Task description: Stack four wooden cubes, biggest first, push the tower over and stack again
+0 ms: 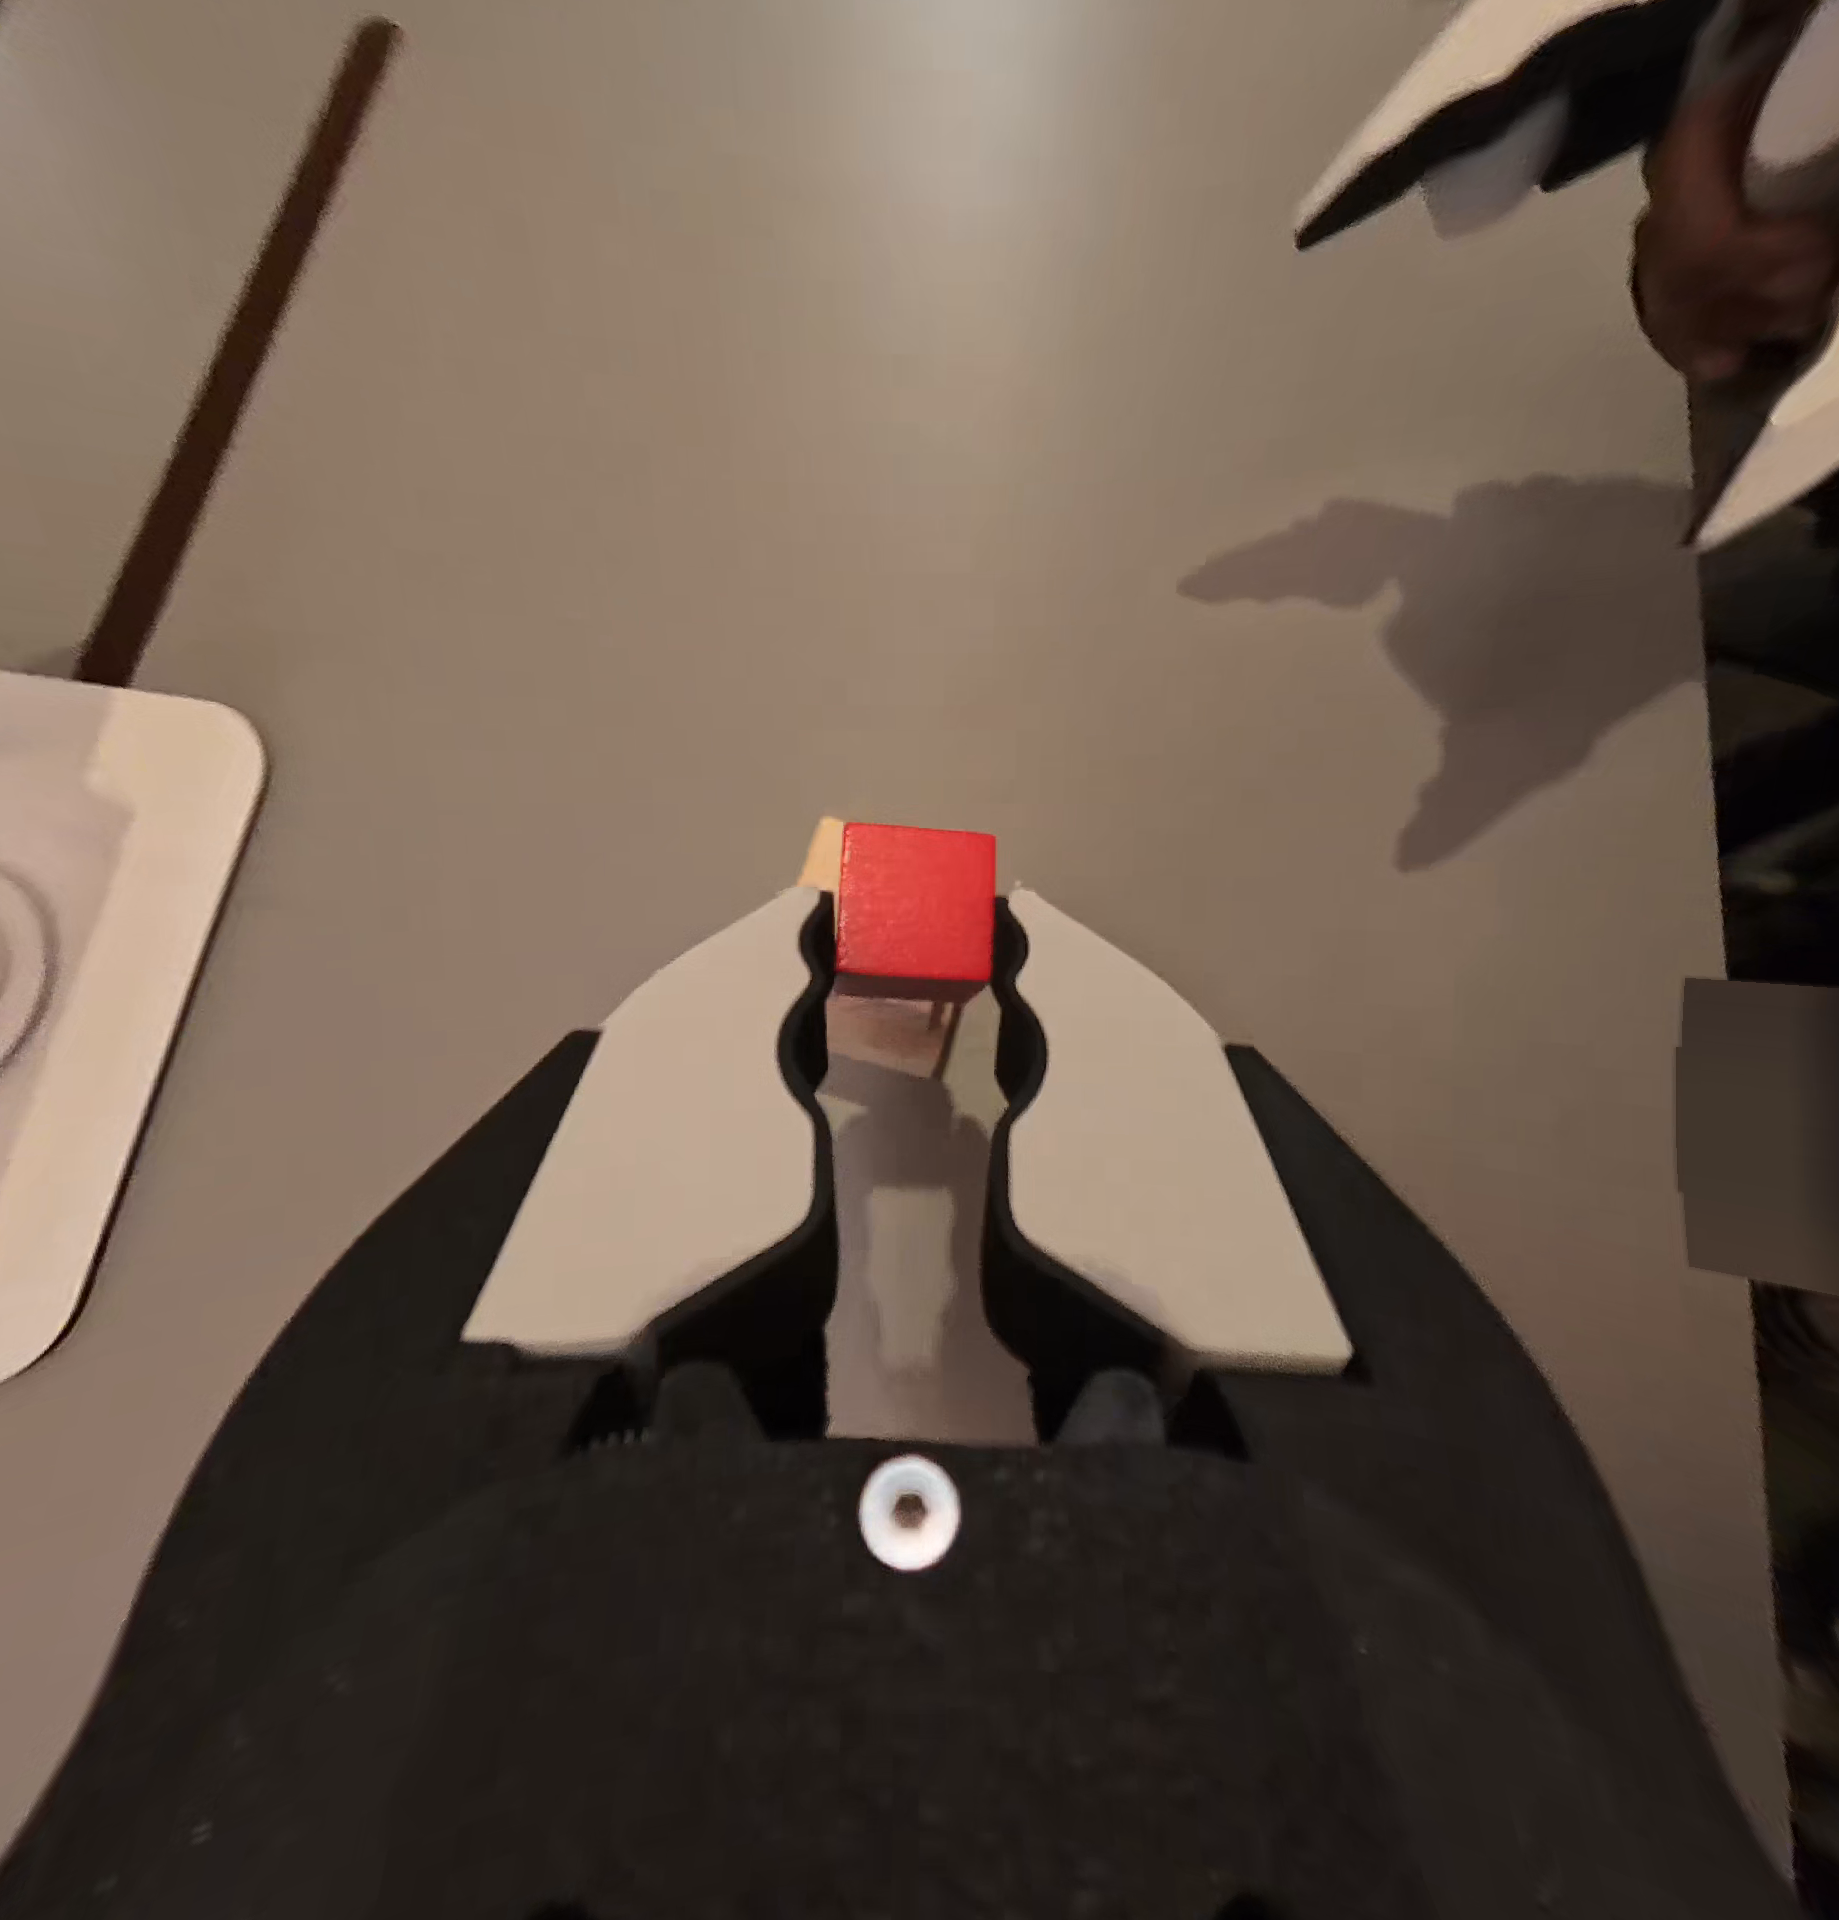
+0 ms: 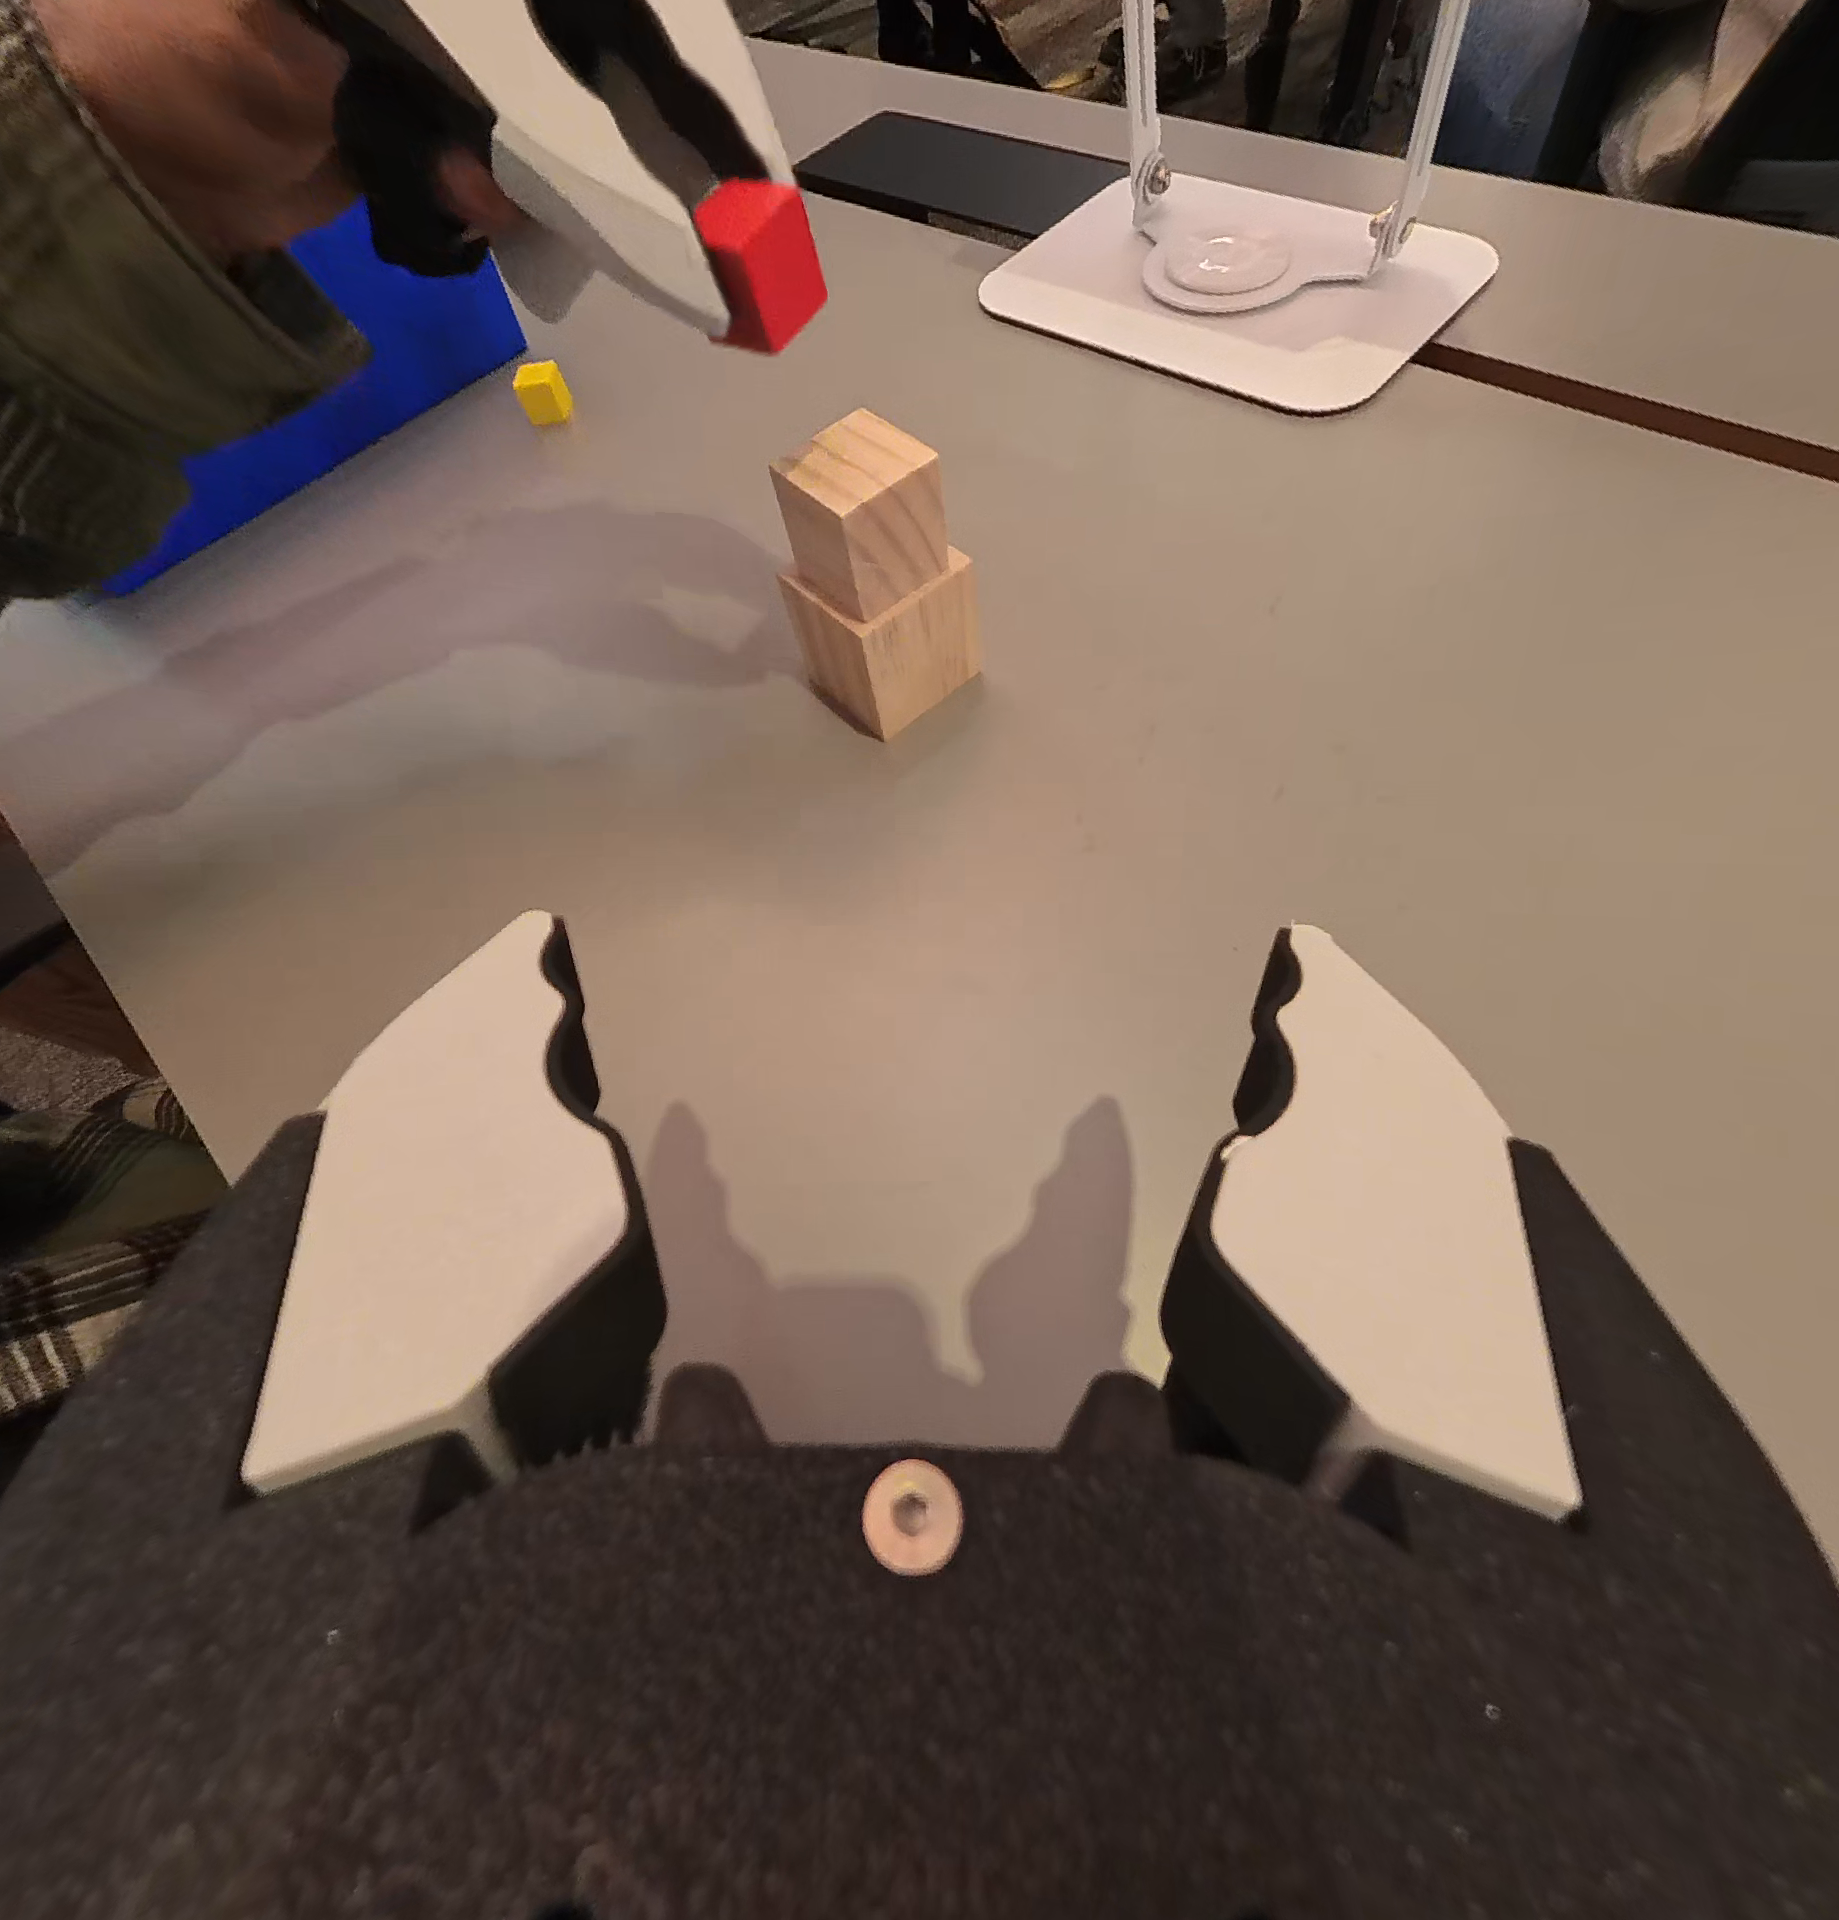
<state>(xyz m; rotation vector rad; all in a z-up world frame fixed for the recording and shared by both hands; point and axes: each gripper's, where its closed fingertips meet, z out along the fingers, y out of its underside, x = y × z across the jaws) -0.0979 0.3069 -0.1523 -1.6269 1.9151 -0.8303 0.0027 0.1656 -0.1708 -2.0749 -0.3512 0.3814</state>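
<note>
Grey table [image 2: 1310, 831], upright two-cube stack [image 2: 873, 582], red cube [image 2: 764, 265] seemingly tilted

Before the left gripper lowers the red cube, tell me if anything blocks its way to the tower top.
Nothing visible does. The red cube hangs in the left gripper above and left of the two-cube wooden tower, whose top face is bare. The open right gripper stays well short.

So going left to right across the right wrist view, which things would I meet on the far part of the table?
Blue block → yellow cube → two-cube wooden stack → white lamp base.
</note>
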